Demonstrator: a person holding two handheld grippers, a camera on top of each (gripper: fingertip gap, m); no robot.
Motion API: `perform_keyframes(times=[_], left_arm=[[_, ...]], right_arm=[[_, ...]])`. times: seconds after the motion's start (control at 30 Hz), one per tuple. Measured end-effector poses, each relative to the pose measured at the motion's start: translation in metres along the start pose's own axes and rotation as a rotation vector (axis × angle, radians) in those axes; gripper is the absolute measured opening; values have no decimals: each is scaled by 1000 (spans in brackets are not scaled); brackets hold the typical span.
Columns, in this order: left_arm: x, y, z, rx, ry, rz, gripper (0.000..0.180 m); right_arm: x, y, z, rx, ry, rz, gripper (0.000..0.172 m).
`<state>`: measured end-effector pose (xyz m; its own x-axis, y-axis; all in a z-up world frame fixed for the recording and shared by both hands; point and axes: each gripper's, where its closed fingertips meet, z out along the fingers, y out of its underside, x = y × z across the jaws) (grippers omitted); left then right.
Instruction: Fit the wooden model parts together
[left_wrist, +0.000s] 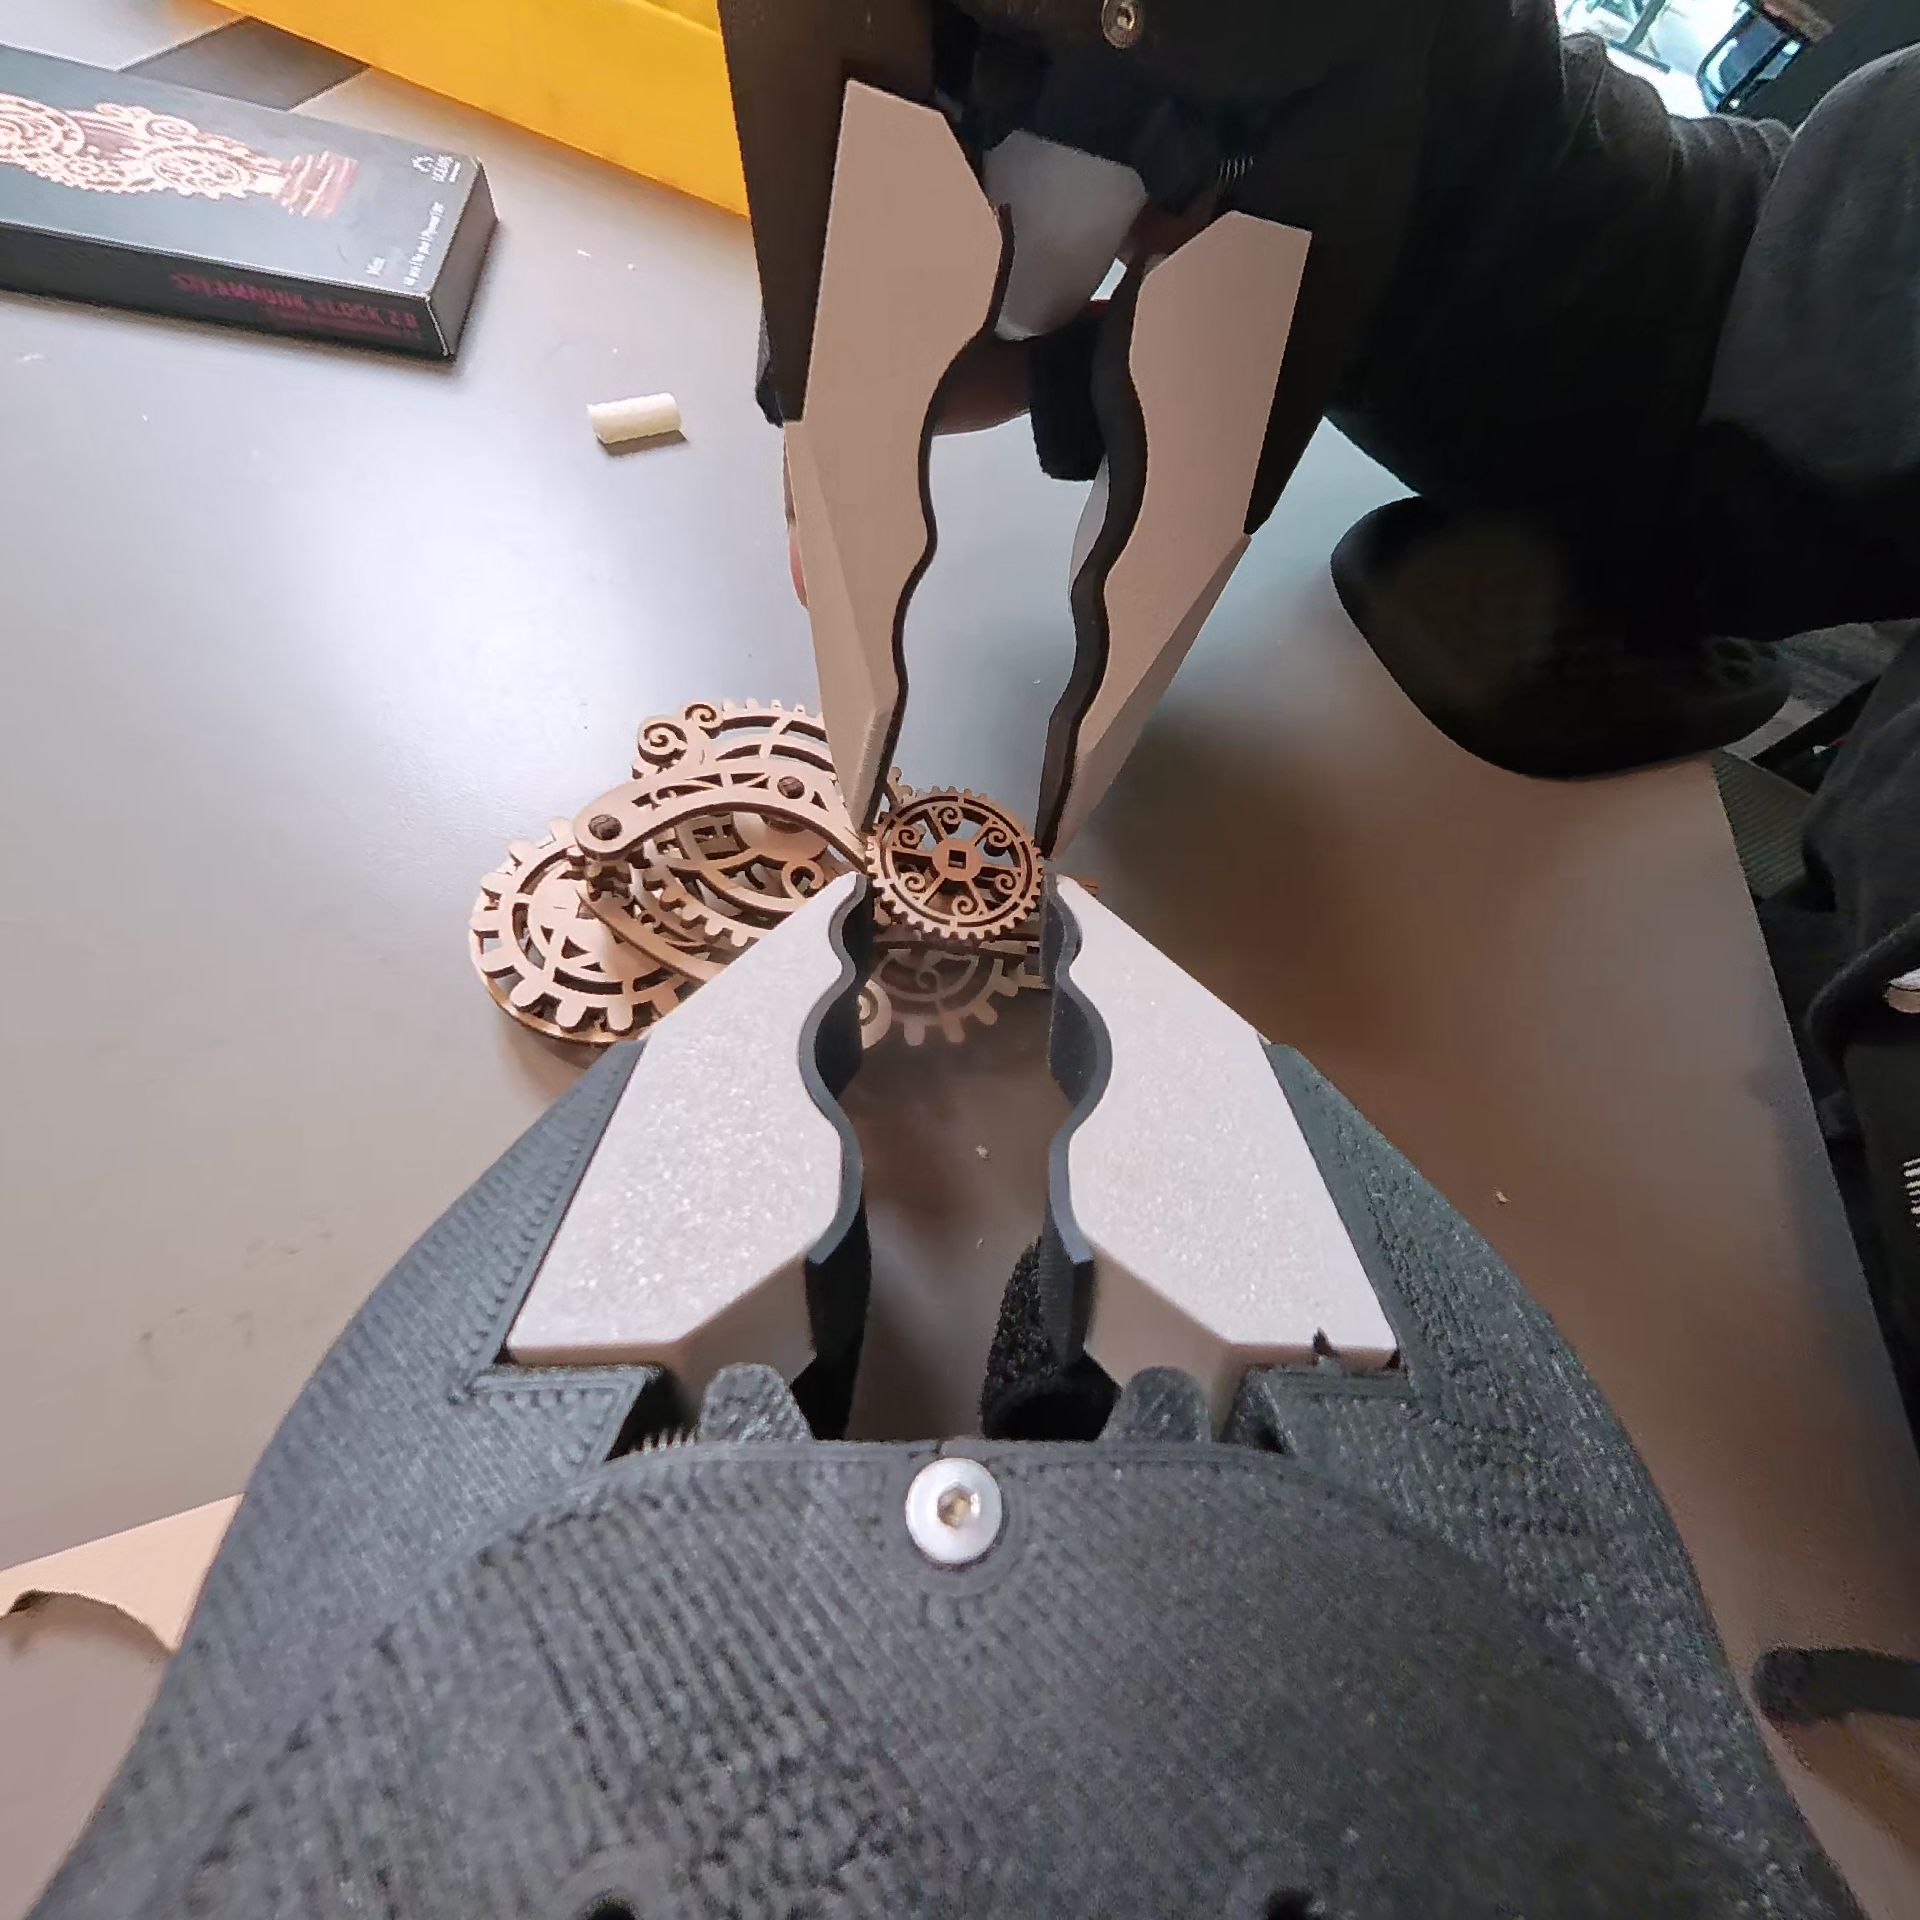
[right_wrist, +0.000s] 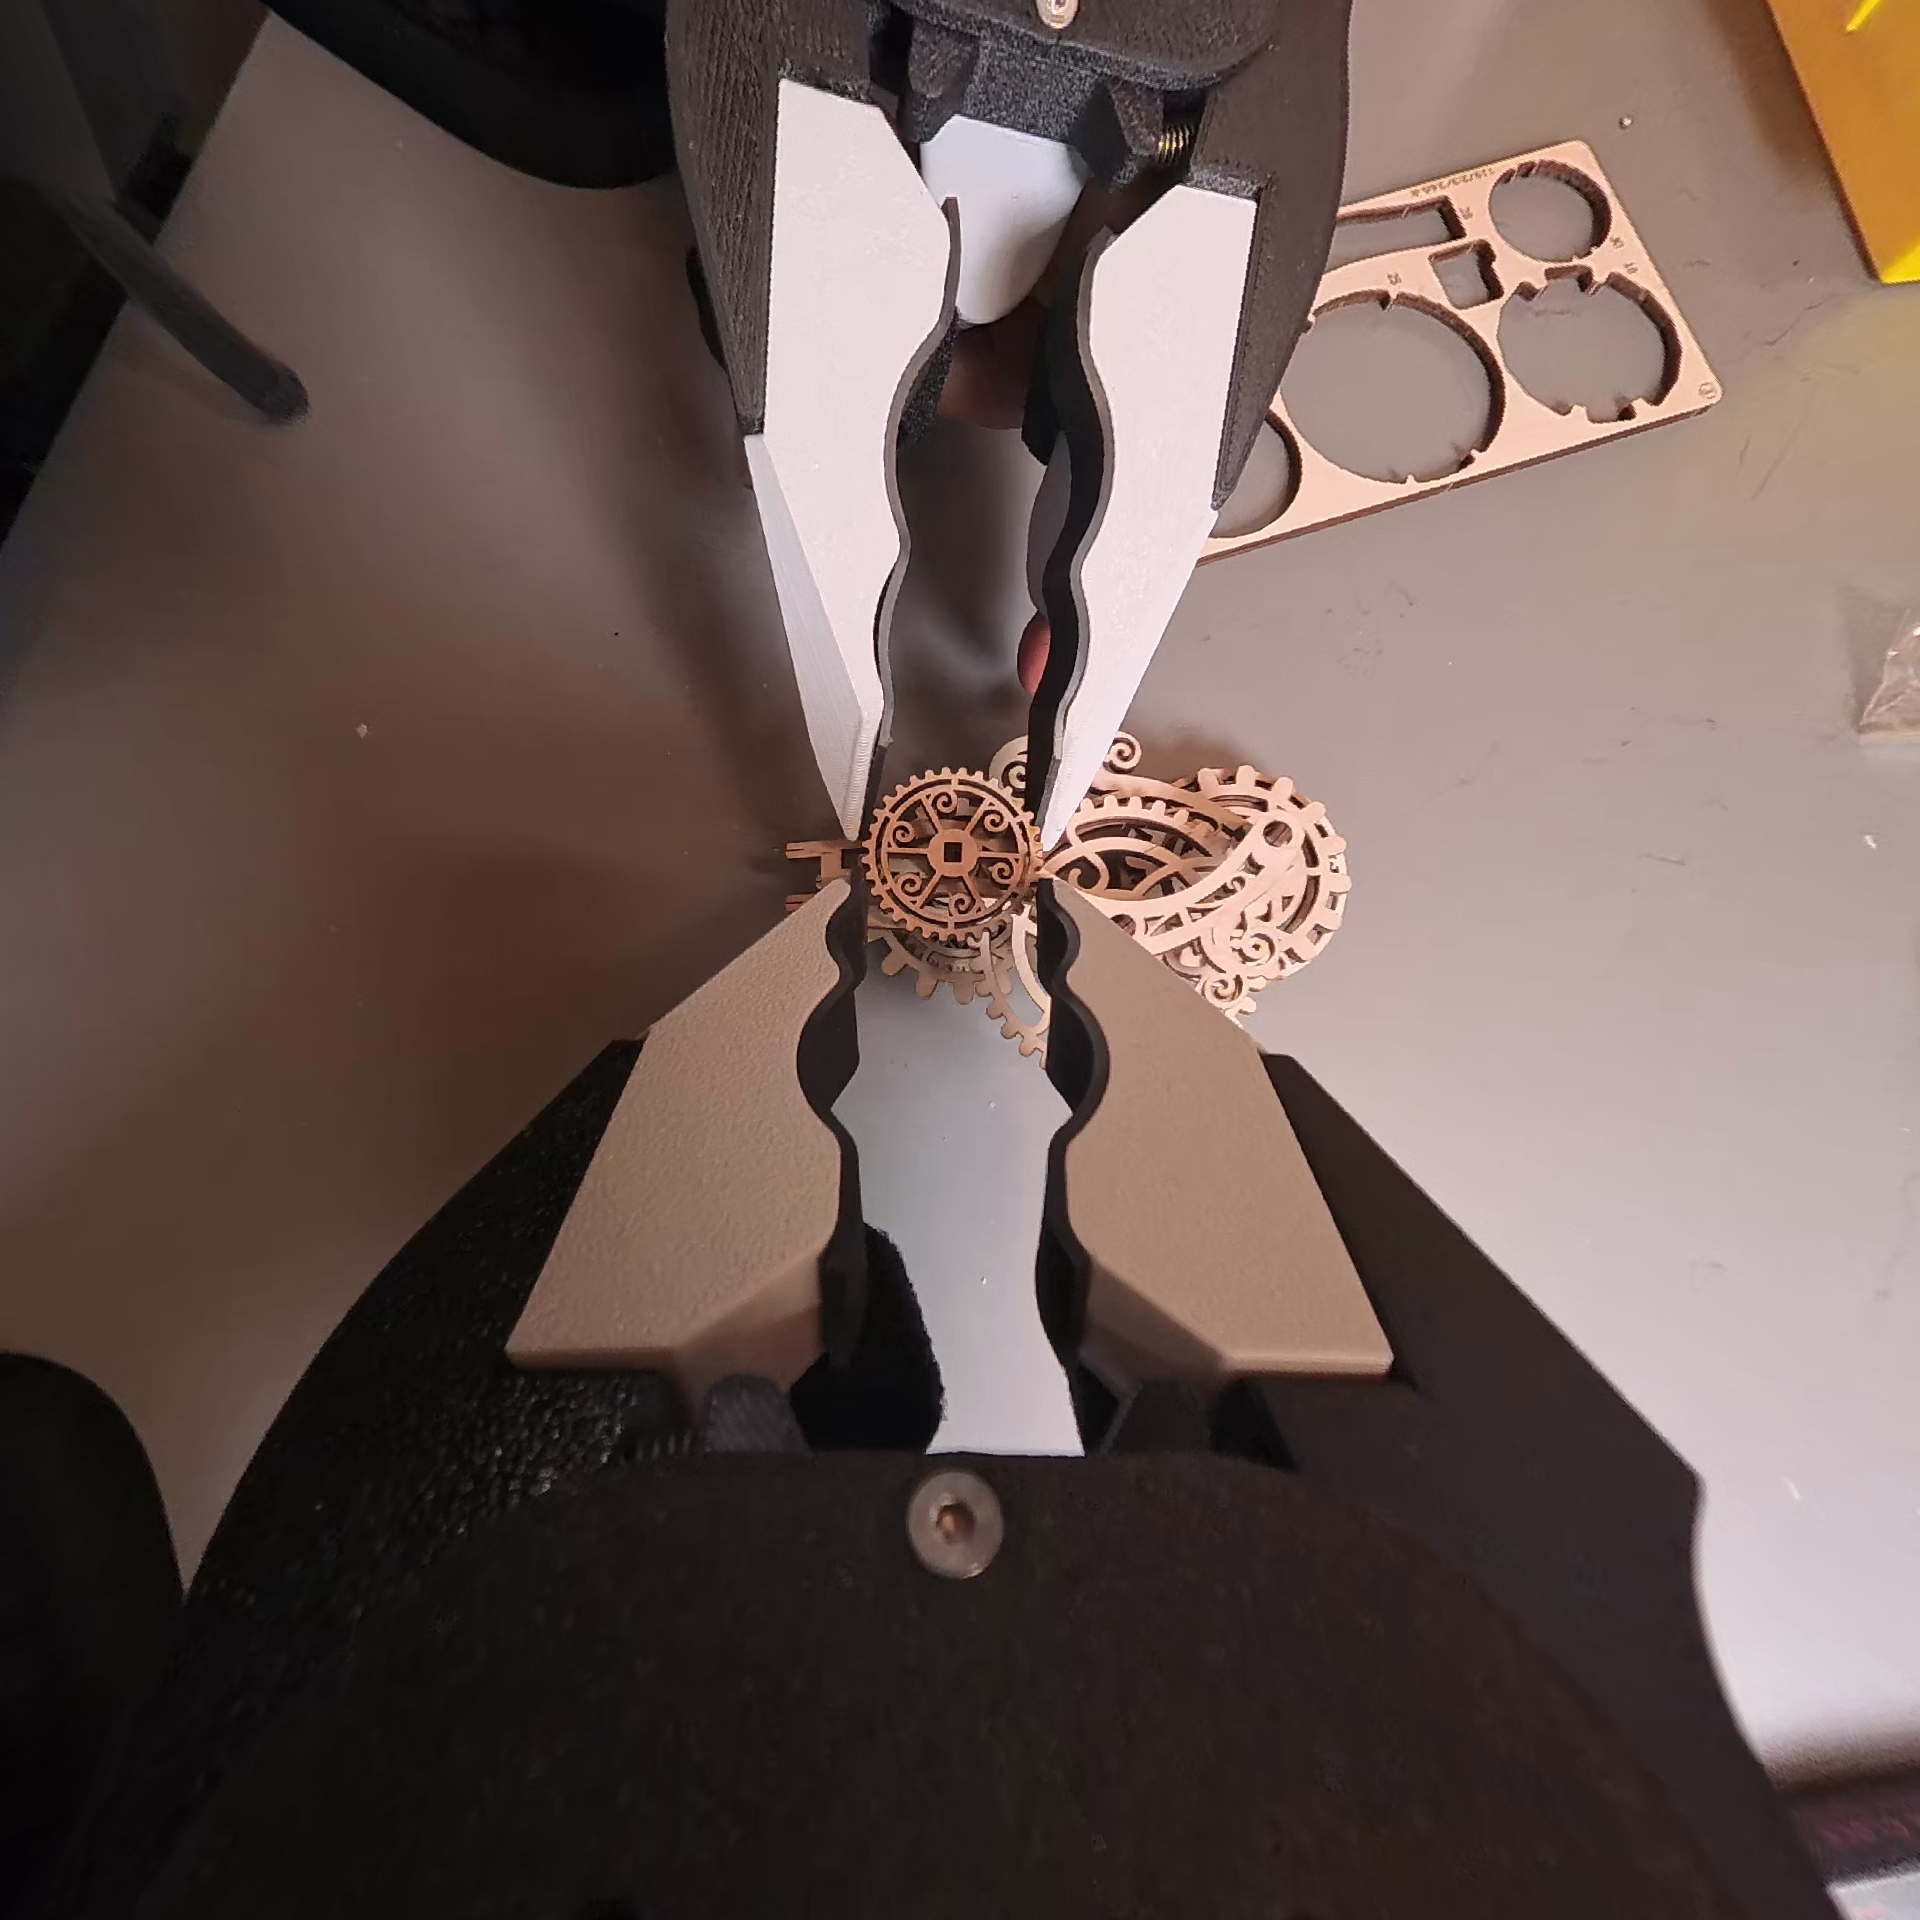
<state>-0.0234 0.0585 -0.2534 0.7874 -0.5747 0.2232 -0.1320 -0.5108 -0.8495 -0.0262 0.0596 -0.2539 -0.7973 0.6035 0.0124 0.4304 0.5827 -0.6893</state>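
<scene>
Both claws hold one small wooden gear (left_wrist: 957, 869). The left claw (left_wrist: 954, 896) pinches its rim from the near side, and the right claw (left_wrist: 951, 821) pinches the same rim from the far side. Each pad looks pressed on the teeth.

The gear sits flat, right over one end of the wooden model (left_wrist: 665, 883), which lies on the grey worktop (left_wrist: 312, 675). A curvy arm (left_wrist: 707, 821) of the model touches the gear's left edge. The gear has a square hole in its middle.

To do this step well, I think the gear should stay level and go straight down, so the square hole meets its peg. The peg is hidden under the gear, so small, slow moves are best. The teeth are thin and could snap if squeezed too hard. The model may slide, as nothing pins it down.

Far left of the gear lies a black box (left_wrist: 239, 249) with red and white writing and a picture on top. Past the gear, in the right claw's view, lies an empty wooden sheet (right_wrist: 1455, 343) with tiny marks, too small to read.
</scene>
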Motion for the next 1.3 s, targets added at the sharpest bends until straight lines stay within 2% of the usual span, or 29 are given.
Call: perform_keyframes(times=[0.23,0.77,1.3], left_arm=[[1,3,-1,-17,38,-56,29],[2,2,1,1,44,-60,29],[-2,-1,-6,29,3,2,28]], right_arm=[[-1,-2,1,23,-13,8,30],[-2,0,1,30,-6,5,30],[0,5,-1,-9,36,24,27]])
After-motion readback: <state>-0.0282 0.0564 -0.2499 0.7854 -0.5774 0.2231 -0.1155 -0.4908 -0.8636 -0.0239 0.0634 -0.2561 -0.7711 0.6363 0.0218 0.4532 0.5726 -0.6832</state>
